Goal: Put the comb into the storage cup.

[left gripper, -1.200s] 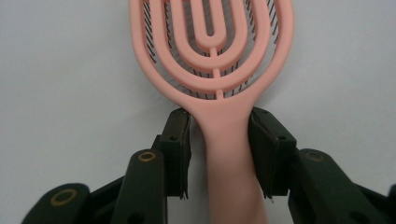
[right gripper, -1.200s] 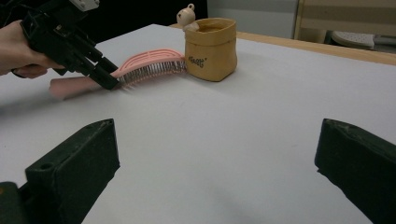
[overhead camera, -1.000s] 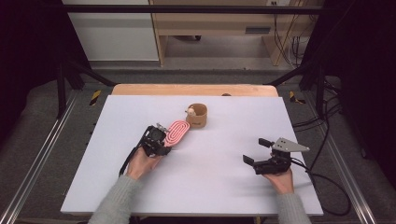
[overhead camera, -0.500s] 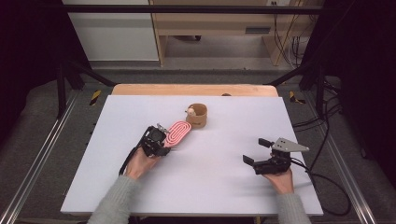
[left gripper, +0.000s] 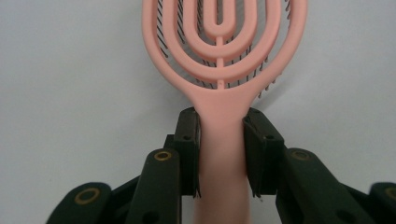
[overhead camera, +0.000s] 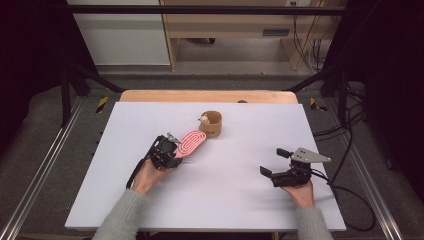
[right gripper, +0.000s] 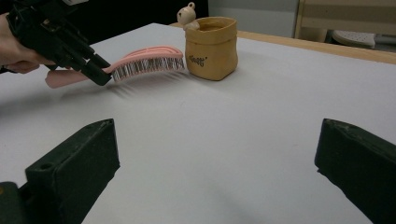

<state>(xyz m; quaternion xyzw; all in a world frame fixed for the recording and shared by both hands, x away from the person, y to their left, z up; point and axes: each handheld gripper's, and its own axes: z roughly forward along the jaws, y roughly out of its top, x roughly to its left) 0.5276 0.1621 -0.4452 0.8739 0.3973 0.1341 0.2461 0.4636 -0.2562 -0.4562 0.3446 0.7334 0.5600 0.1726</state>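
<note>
A pink hairbrush [overhead camera: 191, 142] with a looped openwork head is held above the white table, bristles down. My left gripper [overhead camera: 172, 151] is shut on its handle; in the left gripper view both jaws clamp the handle of the hairbrush [left gripper: 220, 140]. The brush head points toward a small tan pouch-shaped cup [overhead camera: 211, 123] with a little figure on its rim. In the right gripper view the hairbrush [right gripper: 140, 60] hovers just left of the cup [right gripper: 211, 46]. My right gripper [overhead camera: 274, 162] rests open near the table's front right, nothing between its jaws.
The white table [overhead camera: 240, 185] lies over a wooden top whose far edge [overhead camera: 210, 96] shows behind the cup. A cable [overhead camera: 350, 195] trails from the right gripper off the table's right side. Metal rails run along both sides.
The left gripper and hairbrush have barely shifted, edging slightly toward the cup. The right gripper has stayed still.
</note>
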